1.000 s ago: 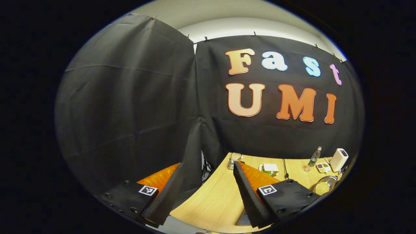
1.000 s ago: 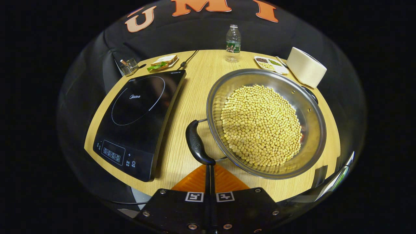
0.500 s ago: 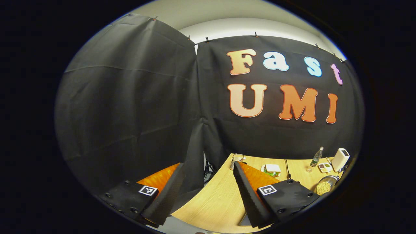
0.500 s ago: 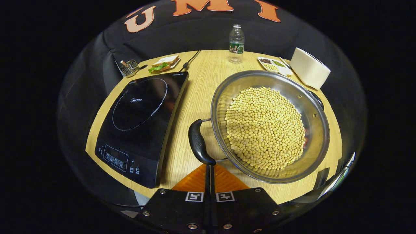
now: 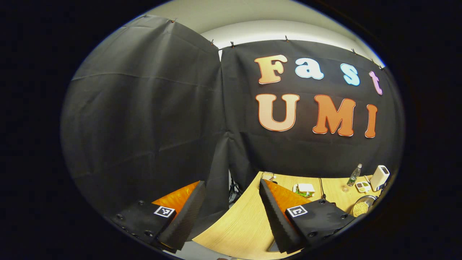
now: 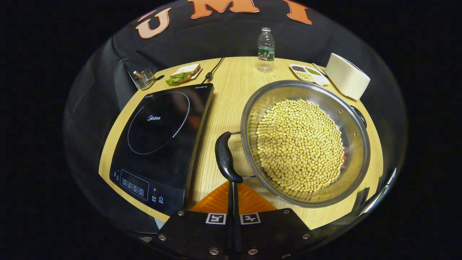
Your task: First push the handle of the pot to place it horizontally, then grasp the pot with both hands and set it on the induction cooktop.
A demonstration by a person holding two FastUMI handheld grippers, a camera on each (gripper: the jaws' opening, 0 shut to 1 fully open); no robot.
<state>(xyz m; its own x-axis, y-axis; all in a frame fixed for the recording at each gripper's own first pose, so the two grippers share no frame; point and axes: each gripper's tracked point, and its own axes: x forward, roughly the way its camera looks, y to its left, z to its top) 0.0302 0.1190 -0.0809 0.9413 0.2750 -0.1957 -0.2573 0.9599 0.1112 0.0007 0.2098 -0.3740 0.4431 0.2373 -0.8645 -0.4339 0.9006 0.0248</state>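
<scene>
In the right gripper view a wide steel pot (image 6: 355,122) full of yellow beans (image 6: 301,144) stands on the wooden table, its black handle (image 6: 225,157) at its left side. My right gripper (image 6: 232,184) is shut, fingers pressed together, and its tip touches the near end of that handle. The black induction cooktop (image 6: 162,133) lies left of the pot. My left gripper (image 5: 231,191) is open, held high beyond the table's left end, facing the booth wall. The pot (image 5: 362,206) is small at the lower right of the left gripper view.
At the back of the table stand a water bottle (image 6: 266,48), a divided dish of grains (image 6: 306,71), a white appliance (image 6: 347,76), a sandwich on a plate (image 6: 184,72) and a small wire holder (image 6: 143,77). A cable (image 6: 213,68) leads to the cooktop.
The right gripper has kept pressing the near end of the handle; pot and cooktop have drifted right and down in its view. The left gripper's view has shifted slightly, table sinking lower.
</scene>
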